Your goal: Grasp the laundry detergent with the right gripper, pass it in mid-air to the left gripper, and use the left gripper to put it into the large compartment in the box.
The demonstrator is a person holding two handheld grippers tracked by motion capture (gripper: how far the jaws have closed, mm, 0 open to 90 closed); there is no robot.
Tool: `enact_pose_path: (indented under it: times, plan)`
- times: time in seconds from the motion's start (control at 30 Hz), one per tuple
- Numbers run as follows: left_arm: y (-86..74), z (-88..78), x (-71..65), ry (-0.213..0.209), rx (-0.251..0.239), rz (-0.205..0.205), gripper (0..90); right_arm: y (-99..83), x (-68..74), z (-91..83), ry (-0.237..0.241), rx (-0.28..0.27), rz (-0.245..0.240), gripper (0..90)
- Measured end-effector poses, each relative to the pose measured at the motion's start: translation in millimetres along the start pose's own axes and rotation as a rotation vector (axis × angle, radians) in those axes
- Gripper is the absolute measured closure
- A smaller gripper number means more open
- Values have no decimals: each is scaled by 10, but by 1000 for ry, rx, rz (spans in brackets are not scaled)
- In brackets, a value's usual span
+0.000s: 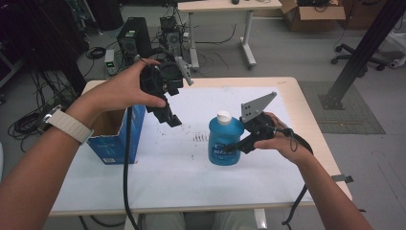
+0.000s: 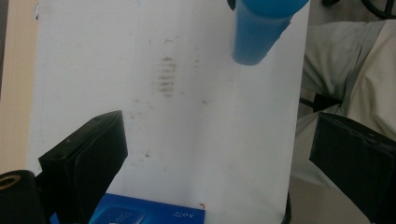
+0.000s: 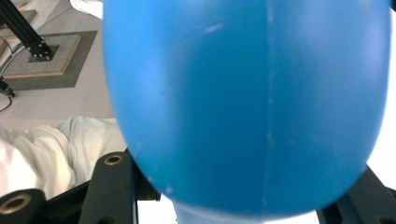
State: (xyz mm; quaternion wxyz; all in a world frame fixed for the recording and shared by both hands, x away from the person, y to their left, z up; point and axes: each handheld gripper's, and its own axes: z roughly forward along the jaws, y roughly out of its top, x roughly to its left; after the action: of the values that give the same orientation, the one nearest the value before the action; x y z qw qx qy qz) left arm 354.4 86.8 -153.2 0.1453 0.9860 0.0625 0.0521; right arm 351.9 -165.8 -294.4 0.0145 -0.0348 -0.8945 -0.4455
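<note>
A: How did the right gripper (image 1: 238,143) stand?

B: It was closed on the blue bottle (image 1: 225,143), one jaw on each side of the body. In the right gripper view the bottle (image 3: 247,102) bulged between the two black jaws at the bottom corners, pressed from both sides. The person's right hand (image 1: 276,139) held the gripper from the bottle's right, and the grey three-cornered plate (image 1: 257,106) stood above it.

A: And where was the bottle itself?

B: Upright over the white sheet (image 1: 191,182) on the table (image 1: 306,120), its white cap (image 1: 223,116) on top. Whether its base touched the sheet could not be told.

A: The left gripper (image 1: 171,118)?

B: It was well to the left of the bottle and higher, raised in the person's left hand (image 1: 125,88). Its jaws stood wide apart with nothing between them. In the left gripper view the two jaws framed bare sheet, with the bottle (image 2: 259,32) farther off at the top.

A: What else lay near the bottle?

B: A blue cardboard box (image 1: 117,139), open at the top, stood to the bottle's left at the sheet's edge, below the left hand. Dark smudges (image 1: 200,138) marked the sheet just left of the bottle, between it and the box.
</note>
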Motion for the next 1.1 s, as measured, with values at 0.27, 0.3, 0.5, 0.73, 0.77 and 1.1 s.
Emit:
enact_pose_path:
  times: [0.27, 0.3, 0.5, 0.73, 0.77, 1.1]
  plan:
    - [108, -16, -154, -14, 4, 47, 46, 154, 50, 62, 22, 9, -18, 439]
    - [123, -17, -175, -14, 7, 51, 46, 167, 55, 70, 23, 11, -20, 439]
    - [172, -2, -238, -21, 15, 62, 46, 254, 85, 142, 41, 17, -38, 440]
    - [239, 50, -300, -33, 26, 78, 48, 319, 109, 228, 58, 18, -56, 441]
    - [239, 50, -300, -33, 26, 78, 48, 319, 109, 228, 58, 18, -56, 441]
    - [333, 136, -361, -54, 52, 94, 50, 391, 121, 287, 69, 24, -62, 440]
